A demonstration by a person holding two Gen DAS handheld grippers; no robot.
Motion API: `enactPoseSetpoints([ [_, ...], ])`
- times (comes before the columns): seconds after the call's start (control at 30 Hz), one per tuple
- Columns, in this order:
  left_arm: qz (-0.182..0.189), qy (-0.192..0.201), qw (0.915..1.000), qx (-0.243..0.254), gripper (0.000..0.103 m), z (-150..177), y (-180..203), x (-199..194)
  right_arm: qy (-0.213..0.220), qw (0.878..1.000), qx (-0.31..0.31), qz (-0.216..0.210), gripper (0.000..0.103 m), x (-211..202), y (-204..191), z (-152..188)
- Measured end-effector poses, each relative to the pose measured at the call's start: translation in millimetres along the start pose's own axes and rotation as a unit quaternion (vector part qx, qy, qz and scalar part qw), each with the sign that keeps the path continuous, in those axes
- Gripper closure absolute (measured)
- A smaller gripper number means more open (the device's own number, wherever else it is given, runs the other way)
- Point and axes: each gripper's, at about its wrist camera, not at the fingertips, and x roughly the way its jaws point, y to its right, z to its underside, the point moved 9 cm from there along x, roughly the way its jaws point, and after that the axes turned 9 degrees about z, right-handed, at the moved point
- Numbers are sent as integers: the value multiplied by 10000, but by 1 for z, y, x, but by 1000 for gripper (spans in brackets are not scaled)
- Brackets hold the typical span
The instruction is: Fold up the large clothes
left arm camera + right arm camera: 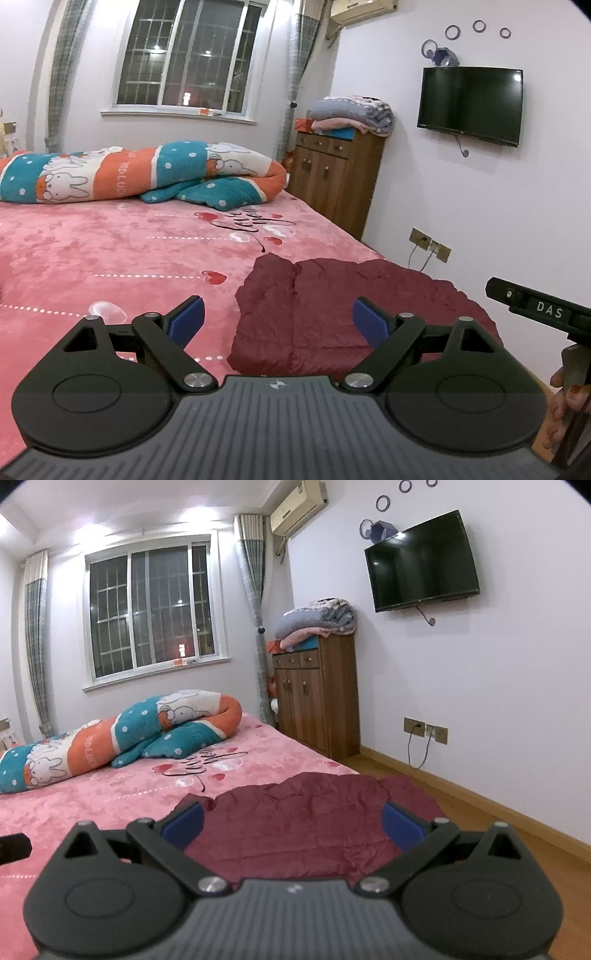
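Pink plush bedding with red hearts covers the bed (pixel 110 251) in front of you, under a barred window (pixel 192 55) with a dark wall television (pixel 471 105) to the right. Your maroon padded garment (pixel 332 306) lies spread flat at the bed's near right corner, its edge reaching the side of the mattress. Your left gripper (pixel 277 319) hovers above it with jaws spread wide, holding nothing. Your right gripper (pixel 291 823) is likewise above the garment, jaws apart and empty. A rolled cartoon-rabbit quilt (pixel 140 173) lies across the far end of the bed, well apart from the garment. Folded blankets (pixel 317 622) sit on the wooden cabinet (pixel 317 698) by the wall.
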Motion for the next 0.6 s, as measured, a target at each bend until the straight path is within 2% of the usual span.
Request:
enactPoseSetpoints([
  [0.6,-174,206,9995,-140,0,-3,-2,-6,50,10000,-54,-46,1,-21,-8,-1],
])
